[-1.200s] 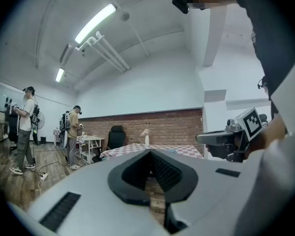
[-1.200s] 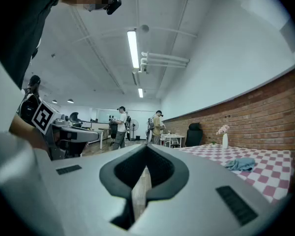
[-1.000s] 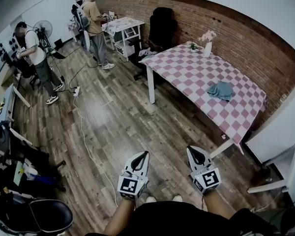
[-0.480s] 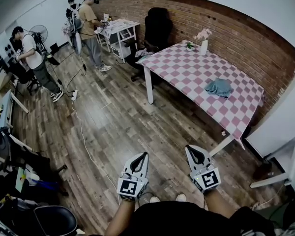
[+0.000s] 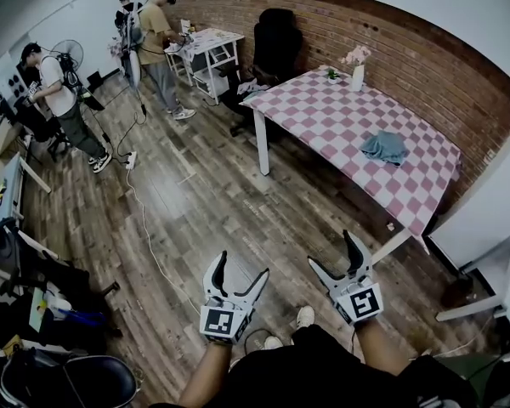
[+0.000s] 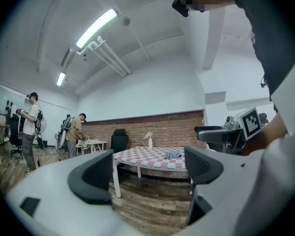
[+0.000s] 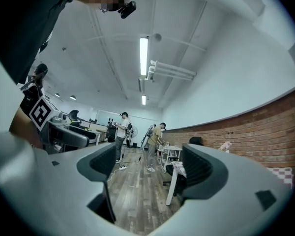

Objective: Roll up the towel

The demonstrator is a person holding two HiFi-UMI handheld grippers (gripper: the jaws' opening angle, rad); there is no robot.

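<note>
Nothing's rolled yet. The towel (image 5: pixel 383 147) lies crumpled near the wall-side edge of the counter (image 5: pixel 316 119), well apart from you. Your left hand-held gripper (image 5: pixel 240 266) and right hand-held gripper (image 5: pixel 331 250) have just been opening, both empty.

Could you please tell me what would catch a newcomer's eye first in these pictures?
The pink-and-white checked table by the brick wall stands out, with a crumpled blue-grey towel lying near its right end. In the foreground, low in the head view, the left gripper and right gripper hang over the wooden floor, well apart from the table. Their jaws have just been opening and have nothing between them.
</note>
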